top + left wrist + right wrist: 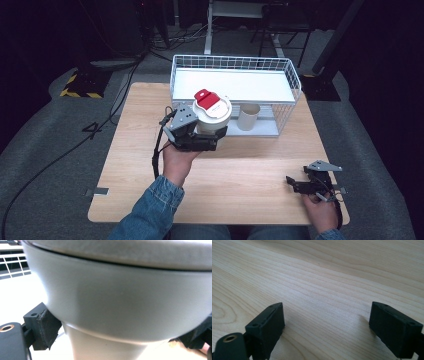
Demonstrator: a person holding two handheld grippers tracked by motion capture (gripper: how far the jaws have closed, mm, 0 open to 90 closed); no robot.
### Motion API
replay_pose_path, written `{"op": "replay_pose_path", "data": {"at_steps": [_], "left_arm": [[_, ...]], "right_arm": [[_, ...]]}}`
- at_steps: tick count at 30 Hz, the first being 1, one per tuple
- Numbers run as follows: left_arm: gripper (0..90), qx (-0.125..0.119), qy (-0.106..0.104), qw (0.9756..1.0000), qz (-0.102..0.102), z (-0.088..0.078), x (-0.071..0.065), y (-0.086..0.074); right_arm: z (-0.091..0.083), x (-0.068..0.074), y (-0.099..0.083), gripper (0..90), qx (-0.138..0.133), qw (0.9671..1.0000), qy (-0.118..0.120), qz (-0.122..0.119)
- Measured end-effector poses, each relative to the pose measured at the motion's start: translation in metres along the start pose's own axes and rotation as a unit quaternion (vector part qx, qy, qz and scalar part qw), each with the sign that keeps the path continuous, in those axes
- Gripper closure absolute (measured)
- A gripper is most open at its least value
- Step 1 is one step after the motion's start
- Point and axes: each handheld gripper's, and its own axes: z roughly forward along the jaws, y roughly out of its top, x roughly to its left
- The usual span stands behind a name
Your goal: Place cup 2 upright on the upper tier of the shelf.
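A white lidded cup [212,114] with a red label on its lid is held above the table, just in front of the wire basket [287,67]. My left gripper [209,136] is shut on the cup below its wide lid. In the left gripper view the cup [120,302] is very close, with one black pad [48,327] pressed against its narrow lower body. My right gripper [298,185] rests open near the table's front right edge. The right gripper view shows its fingers [268,323] wide apart over bare wood.
The white wire basket has a white shelf [230,85] on top and a plain white cup [248,116] standing in its lower level. The wooden table [250,165] lies between the two grippers. Cables run over the grey floor at the left.
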Motion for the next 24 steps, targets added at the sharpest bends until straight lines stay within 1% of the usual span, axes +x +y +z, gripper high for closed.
{"op": "replay_pose_path", "data": {"at_steps": [2,4,5,7,8,11,13,14,15,18,19,20,22,23,24], "left_arm": [[9.3,-0.001,0.003,1.0000,0.002,0.002,0.001,0.004],[9.3,-0.004,0.005,1.0000,0.004,0.005,0.004,0.013],[9.3,-0.004,0.005,1.0000,0.004,0.005,0.004,0.013],[9.3,-0.008,0.006,0.9999,0.000,0.008,0.008,0.022],[9.3,-0.008,0.006,0.9999,0.000,0.008,0.008,0.022],[9.3,-0.012,0.012,0.9999,0.000,0.013,0.013,0.034],[9.3,-0.013,0.014,0.9998,0.001,0.015,0.014,0.037],[9.3,-0.017,0.016,0.9997,-0.002,0.018,0.016,0.043],[9.3,-0.017,0.016,0.9997,-0.002,0.018,0.016,0.043],[9.3,-0.019,0.015,0.9997,-0.005,0.024,0.018,0.052],[9.3,-0.021,0.018,0.9996,-0.006,0.028,0.018,0.056],[9.3,-0.021,0.018,0.9996,-0.006,0.028,0.018,0.056],[9.3,-0.024,0.021,0.9995,-0.005,0.033,0.018,0.059],[9.3,-0.027,0.024,0.9994,-0.005,0.038,0.018,0.063],[9.3,-0.027,0.024,0.9994,-0.005,0.038,0.018,0.063]], "right_arm": [[0.000,0.000,0.000,13.4,0.000,1.0000,-0.001,0.001],[0.001,0.000,0.000,13.4,0.000,1.0000,-0.001,0.002],[0.001,0.000,0.000,13.4,0.000,1.0000,-0.001,0.002],[0.001,0.001,0.001,13.2,0.000,1.0000,-0.002,0.003],[0.001,0.001,0.001,13.2,0.000,1.0000,-0.002,0.003],[0.002,0.001,0.002,12.8,0.001,1.0000,-0.003,0.005],[0.002,0.002,0.002,12.7,0.000,1.0000,-0.004,0.006],[0.002,0.002,0.002,12.7,0.001,1.0000,-0.005,0.006],[0.002,0.002,0.002,12.7,0.001,1.0000,-0.005,0.006],[0.003,0.002,0.002,12.7,0.001,1.0000,-0.005,0.007],[0.003,0.002,0.002,12.7,0.001,1.0000,-0.006,0.007],[0.003,0.002,0.002,12.7,0.001,1.0000,-0.006,0.007],[0.003,0.002,0.002,12.7,0.001,1.0000,-0.006,0.007],[0.003,0.002,0.002,12.7,0.001,1.0000,-0.006,0.007],[0.003,0.002,0.002,12.7,0.001,1.0000,-0.006,0.007]]}}
